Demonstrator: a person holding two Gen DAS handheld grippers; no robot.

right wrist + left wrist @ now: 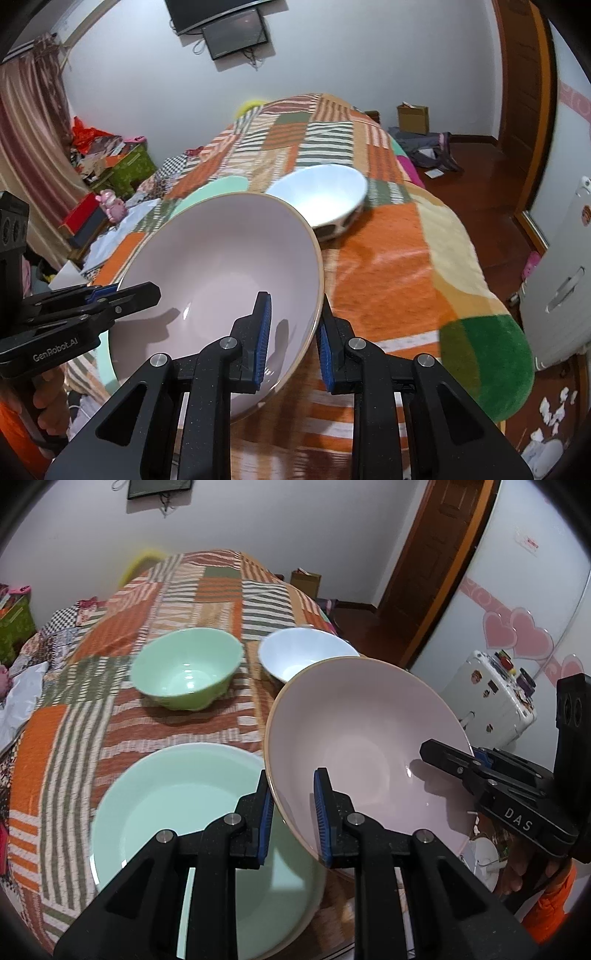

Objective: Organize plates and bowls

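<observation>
Left gripper [293, 816] and right gripper [293, 339] each clamp opposite rims of the tilted pink bowl [365, 746], lifted above the bed [74, 738]. Mint plate [177, 805] at 9 o'clock below; green bowl [186, 668] and white bowl [299, 657] toward 12.
</observation>
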